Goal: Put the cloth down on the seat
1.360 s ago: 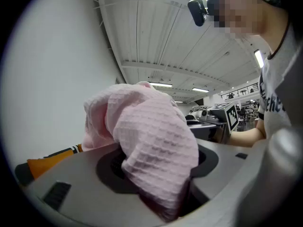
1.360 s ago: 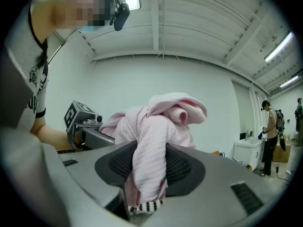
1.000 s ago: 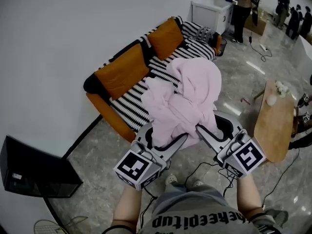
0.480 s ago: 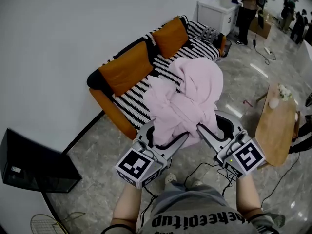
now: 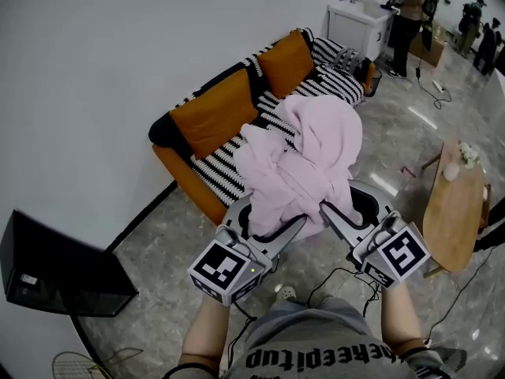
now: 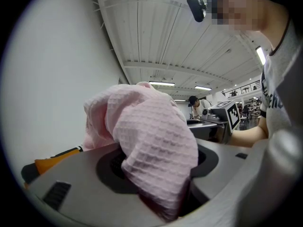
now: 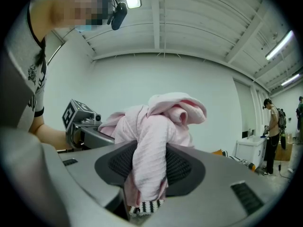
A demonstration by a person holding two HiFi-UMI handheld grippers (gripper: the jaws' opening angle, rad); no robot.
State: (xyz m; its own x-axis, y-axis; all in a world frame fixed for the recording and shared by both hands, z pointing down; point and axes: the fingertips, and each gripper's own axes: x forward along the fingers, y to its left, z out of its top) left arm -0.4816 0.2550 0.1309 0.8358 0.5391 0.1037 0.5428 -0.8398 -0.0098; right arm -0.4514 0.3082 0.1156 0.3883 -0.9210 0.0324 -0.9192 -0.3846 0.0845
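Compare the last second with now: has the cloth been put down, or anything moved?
Nothing was taken hold of or let go. The sofa has drifted slightly right and up in the head view, and one shoe shows where two did, so the person seems to be stepping. Unchanged: the left gripper and right gripper stay shut on the cloth, held up and not yet laid on the seat.

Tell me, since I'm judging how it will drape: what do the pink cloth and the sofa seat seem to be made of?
The pink cloth: soft matte textile, likely cotton waffle weave; the left gripper view shows a grid of small square dimples. The sofa seat: black-and-white striped fabric cover, matte, probably woven or knitted; too distant to tell which.
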